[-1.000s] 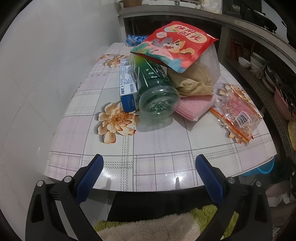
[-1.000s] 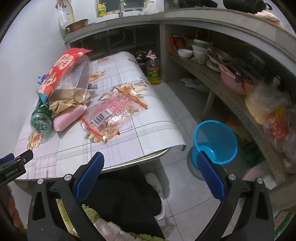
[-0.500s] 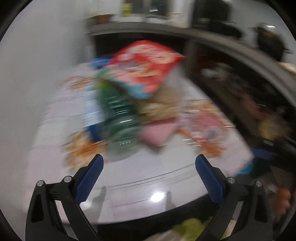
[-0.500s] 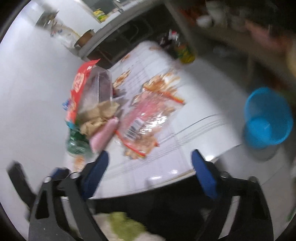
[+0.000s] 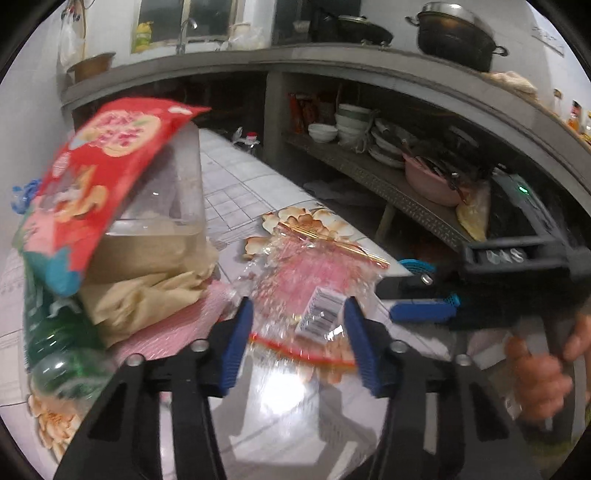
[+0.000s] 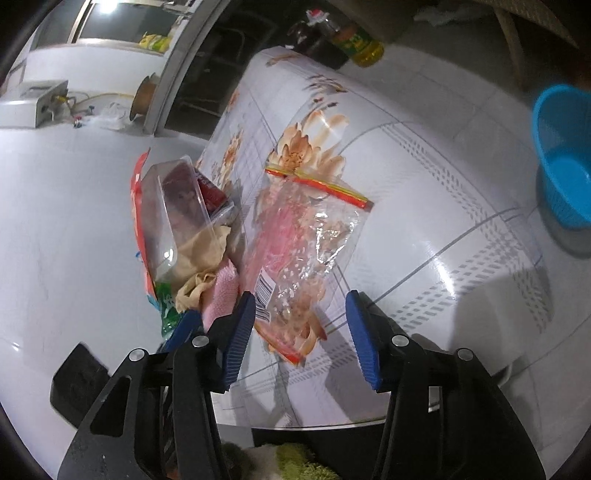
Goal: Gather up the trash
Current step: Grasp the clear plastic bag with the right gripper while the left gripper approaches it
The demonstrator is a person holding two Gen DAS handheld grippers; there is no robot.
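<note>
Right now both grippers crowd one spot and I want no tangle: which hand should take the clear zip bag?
Probably the right gripper: the zip bag lies straight ahead between its closing jaws, and the blue bin is on its side. The left gripper, also closing, sits nearer the pile.

Background of my two wrist views: kitchen fittings beyond the litter.
From the left wrist I see a surface covered in a checked, flower-printed cloth, a grey concrete counter carrying a dark lidded pot and a wok, and beneath it a shelf with stacked white bowls and a pink basin. From the right wrist I see a cooking-oil bottle standing on the tiled floor just beyond the surface's far end, and a metal pot on the counter.
</note>
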